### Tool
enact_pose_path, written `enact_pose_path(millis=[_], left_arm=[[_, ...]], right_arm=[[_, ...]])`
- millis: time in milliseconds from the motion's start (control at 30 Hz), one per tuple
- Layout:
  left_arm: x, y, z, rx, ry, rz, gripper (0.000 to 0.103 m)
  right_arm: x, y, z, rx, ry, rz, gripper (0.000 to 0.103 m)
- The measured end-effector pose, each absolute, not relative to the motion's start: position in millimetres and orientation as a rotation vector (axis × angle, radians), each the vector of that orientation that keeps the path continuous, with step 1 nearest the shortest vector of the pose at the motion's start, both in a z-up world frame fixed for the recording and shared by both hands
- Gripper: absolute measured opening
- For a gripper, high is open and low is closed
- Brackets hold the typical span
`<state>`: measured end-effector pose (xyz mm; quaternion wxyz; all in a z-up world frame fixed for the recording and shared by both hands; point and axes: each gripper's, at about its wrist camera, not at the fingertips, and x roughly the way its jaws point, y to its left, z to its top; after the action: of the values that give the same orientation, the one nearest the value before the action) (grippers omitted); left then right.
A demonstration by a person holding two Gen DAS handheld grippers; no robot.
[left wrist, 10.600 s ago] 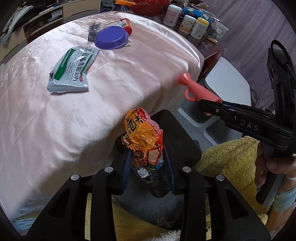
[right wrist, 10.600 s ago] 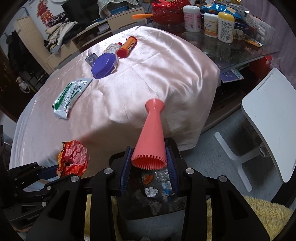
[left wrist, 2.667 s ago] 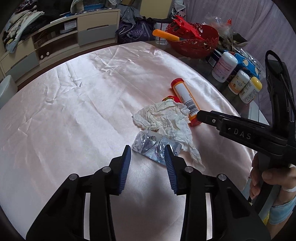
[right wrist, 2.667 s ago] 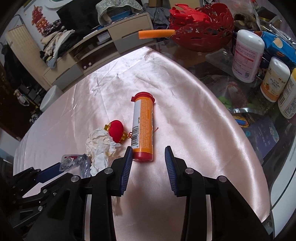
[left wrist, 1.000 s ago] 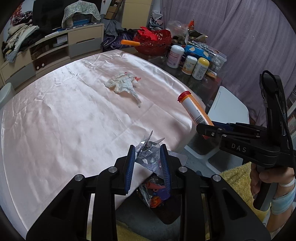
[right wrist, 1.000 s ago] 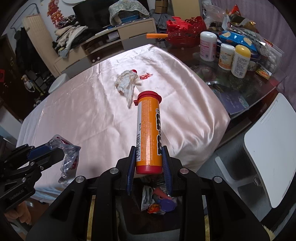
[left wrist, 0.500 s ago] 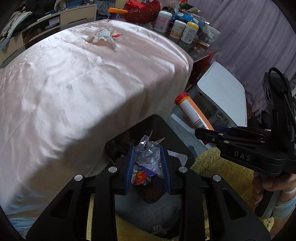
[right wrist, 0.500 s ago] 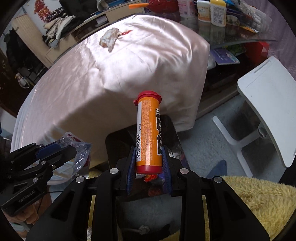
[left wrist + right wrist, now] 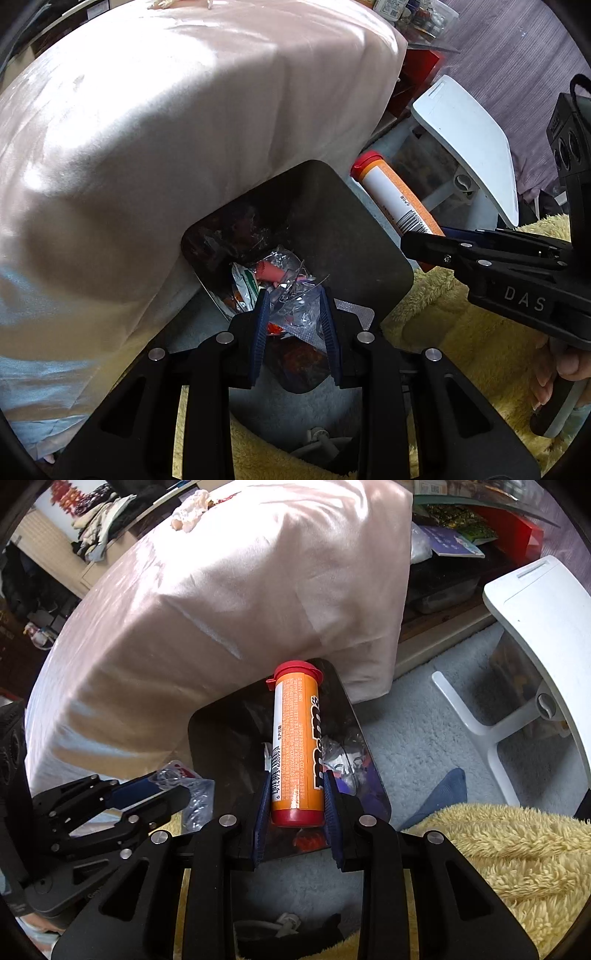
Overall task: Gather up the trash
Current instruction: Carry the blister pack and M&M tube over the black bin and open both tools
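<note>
My left gripper (image 9: 293,306) is shut on a crumpled silver blister pack (image 9: 291,301) and hangs right above the open black trash bin (image 9: 351,229). The bin holds several pieces of trash, among them a green-and-white packet (image 9: 245,282) and a pink piece (image 9: 267,271). My right gripper (image 9: 295,788) is shut on the lower end of an orange tube with a red cap (image 9: 295,738), tilted over the same bin (image 9: 221,738). The left gripper (image 9: 166,794) with its blister pack (image 9: 197,794) shows at the lower left of the right wrist view. The tube (image 9: 397,199) shows right of the bin in the left wrist view.
The table under a pink satin cloth (image 9: 166,110) overhangs the bin's far side. A crumpled white tissue (image 9: 188,506) lies on the table top. A white stool (image 9: 535,627) stands to the right. A yellow fluffy rug (image 9: 498,842) and a blue-socked foot (image 9: 441,790) are nearby.
Both grippers have come down from the table's edge level to just above the bin, which now fills the middle of both views. Each keeps its grip.
</note>
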<state>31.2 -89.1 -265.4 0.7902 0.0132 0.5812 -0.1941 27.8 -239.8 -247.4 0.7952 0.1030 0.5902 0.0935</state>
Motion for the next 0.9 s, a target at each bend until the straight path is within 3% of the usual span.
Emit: enact_pose_path(millis=[167, 233, 333, 467, 567, 733, 900], left_arm=[[35, -89, -269, 0.018, 1.280, -0.437, 0.028], [35, -90, -270, 0.025, 1.283, -0.439, 0.035], [34, -89, -268, 0.030, 1.281, -0.437, 0.039], [33, -83, -266, 0.034, 1.276, -0.421, 0.043], [32, -74, -256, 0.048, 1.259, -0.400, 0.052], [31, -55, -221, 0.072, 1.174, -0.363, 0.078], [38, -35, -184, 0.046, 1.094, -0.323, 0.088]], right_arm=[[32, -242, -252, 0.245, 1.281, 0.186, 0.030], [33, -244, -252, 0.258, 1.280, 0.182, 0.031], [35, -245, -253, 0.262, 1.280, 0.170, 0.042], [35, -247, -253, 0.272, 1.278, 0.158, 0.043], [35, -251, -251, 0.292, 1.270, 0.155, 0.049], [38, -252, -231, 0.300, 1.215, 0.168, 0.060], [50, -251, -191, 0.291, 1.114, 0.174, 0.070]])
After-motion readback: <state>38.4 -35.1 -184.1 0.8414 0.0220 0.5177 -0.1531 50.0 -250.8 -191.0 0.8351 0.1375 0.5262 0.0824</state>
